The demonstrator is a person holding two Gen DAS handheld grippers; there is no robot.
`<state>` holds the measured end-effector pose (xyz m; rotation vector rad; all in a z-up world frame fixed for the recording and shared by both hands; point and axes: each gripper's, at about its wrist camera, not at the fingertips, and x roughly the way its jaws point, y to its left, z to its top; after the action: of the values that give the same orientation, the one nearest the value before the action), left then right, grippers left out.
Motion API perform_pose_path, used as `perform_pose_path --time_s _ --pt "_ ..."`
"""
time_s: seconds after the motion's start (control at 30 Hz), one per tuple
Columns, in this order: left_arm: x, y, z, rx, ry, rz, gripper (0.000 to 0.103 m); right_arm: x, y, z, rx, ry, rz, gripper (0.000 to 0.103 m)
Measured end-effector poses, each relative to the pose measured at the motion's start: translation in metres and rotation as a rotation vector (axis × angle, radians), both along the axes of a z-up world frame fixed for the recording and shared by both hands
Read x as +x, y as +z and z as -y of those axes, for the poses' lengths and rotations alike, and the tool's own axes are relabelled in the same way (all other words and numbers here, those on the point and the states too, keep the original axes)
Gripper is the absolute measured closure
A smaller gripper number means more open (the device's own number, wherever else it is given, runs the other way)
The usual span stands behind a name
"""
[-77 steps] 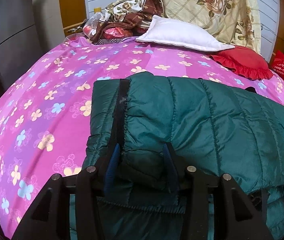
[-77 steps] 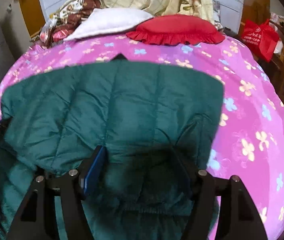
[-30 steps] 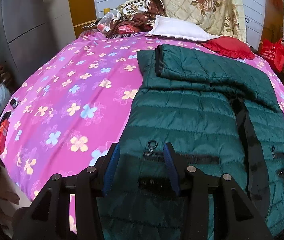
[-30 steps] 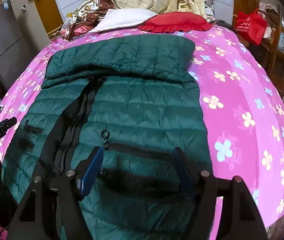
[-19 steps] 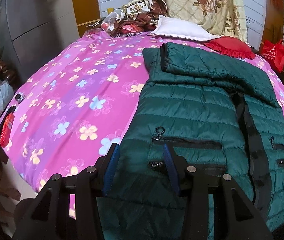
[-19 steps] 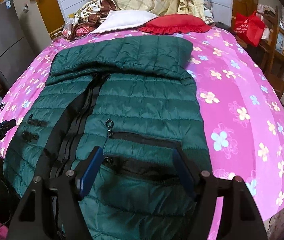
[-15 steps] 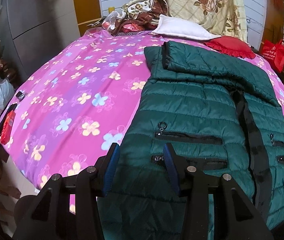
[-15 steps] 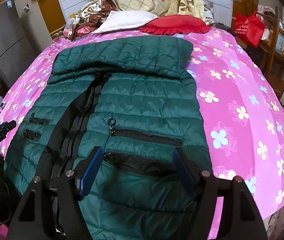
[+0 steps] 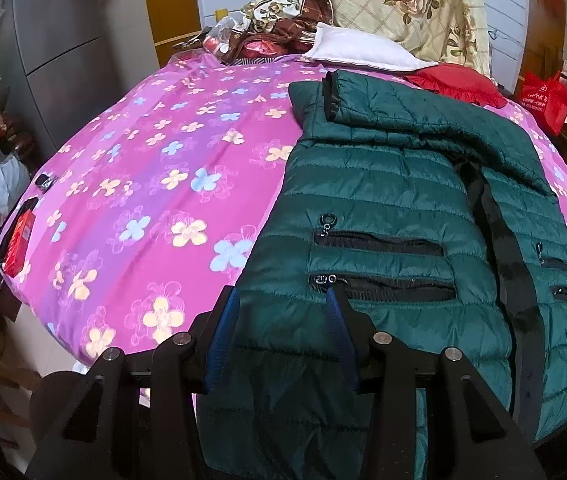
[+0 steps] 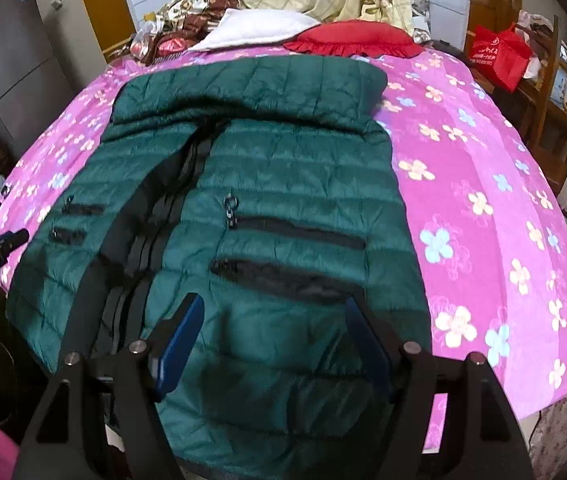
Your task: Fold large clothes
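A dark green quilted jacket (image 9: 383, 184) lies front up on the pink flowered bedspread (image 9: 155, 184). Its top part is folded down over the chest, and its hem hangs over the bed's near edge. In the left wrist view my left gripper (image 9: 283, 292) hovers over the hem below the left zip pockets (image 9: 379, 242), jaws apart, with fabric lying under them but not pinched. In the right wrist view the same jacket (image 10: 283, 168) fills the middle. My right gripper (image 10: 274, 302) stands wide open above the hem, just below the lower pocket (image 10: 283, 276).
A white pillow (image 9: 359, 50), a red cushion (image 10: 347, 36) and piled bedding sit at the head of the bed. A red bag (image 10: 499, 54) and wooden shelves stand on the right, grey cabinets (image 9: 59, 52) and floor clutter on the left. A red box (image 9: 19, 236) lies at the bed's left edge.
Both grippers have drawn back from the folded top part toward the near edge of the bed. The jacket stays put, so its pockets now sit farther ahead of the fingers.
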<state>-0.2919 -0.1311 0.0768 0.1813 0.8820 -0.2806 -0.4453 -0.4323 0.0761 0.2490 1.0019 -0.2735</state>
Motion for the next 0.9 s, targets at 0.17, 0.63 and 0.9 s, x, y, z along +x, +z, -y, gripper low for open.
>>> perform_pose_path --time_s 0.17,0.63,0.9 --pt "-0.005 -0.001 -0.003 0.003 -0.001 -0.002 0.078 -0.009 -0.003 -0.003 0.002 0.0 -0.012 0.026" --pt "-0.017 -0.01 -0.013 0.013 0.0 -0.026 0.078 -0.025 -0.01 -0.009 0.008 0.007 -0.036 0.026" --pt "-0.019 -0.012 -0.017 0.011 0.001 -0.035 0.078 -0.028 -0.01 -0.012 0.006 0.014 -0.04 0.026"
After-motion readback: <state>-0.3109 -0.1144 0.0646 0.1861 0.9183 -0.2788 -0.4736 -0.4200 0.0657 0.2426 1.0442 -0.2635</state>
